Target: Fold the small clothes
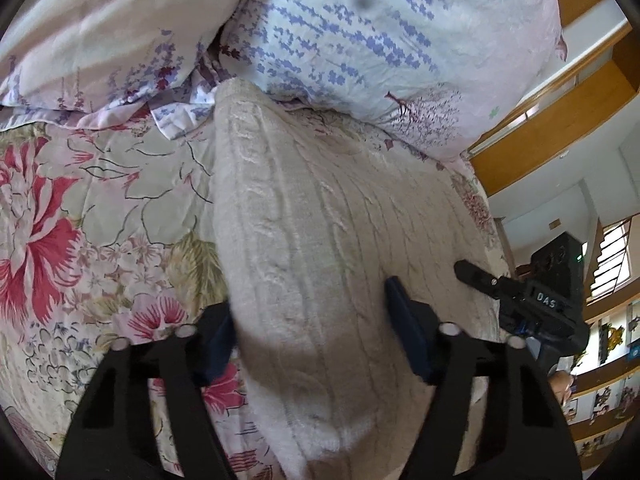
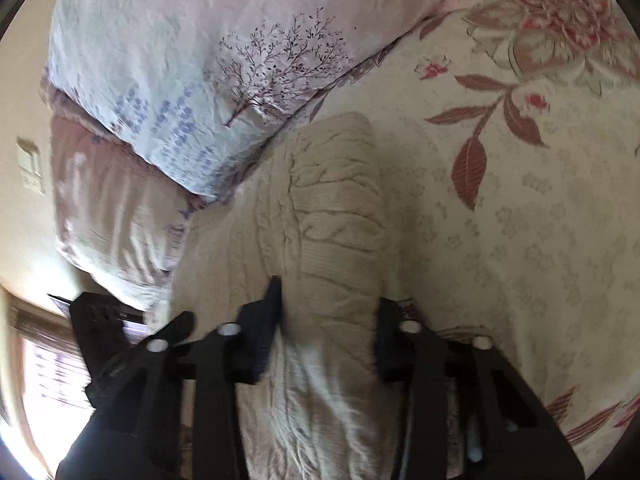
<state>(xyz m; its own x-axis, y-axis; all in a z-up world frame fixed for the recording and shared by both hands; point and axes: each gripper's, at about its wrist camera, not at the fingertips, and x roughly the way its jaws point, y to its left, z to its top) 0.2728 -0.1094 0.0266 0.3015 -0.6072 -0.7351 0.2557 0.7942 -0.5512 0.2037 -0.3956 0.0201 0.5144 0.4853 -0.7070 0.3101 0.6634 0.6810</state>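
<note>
Mid-fold on a floral bedspread (image 1: 100, 200), the left gripper (image 1: 316, 344) and right gripper (image 2: 328, 316) straddle a cream knit sweater (image 1: 320, 220), fingers spread wide; next likely comes closing on an edge.

Two black handheld grippers

The left gripper (image 1: 312, 336) had navy-blue pads (image 1: 406, 336) and silver pivot pins; the right gripper (image 2: 328, 328) was matte black, marked "DAS".

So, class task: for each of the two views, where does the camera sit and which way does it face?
Left wrist: on the left hand-held gripper, facing forward over the cream knitted garment toward the pillows; its fingers and the right hand-held gripper show.
Right wrist: on the right hand-held gripper, facing the same garment; its fingers show.
Shared: garment, pillows, floral bedspread.
</note>
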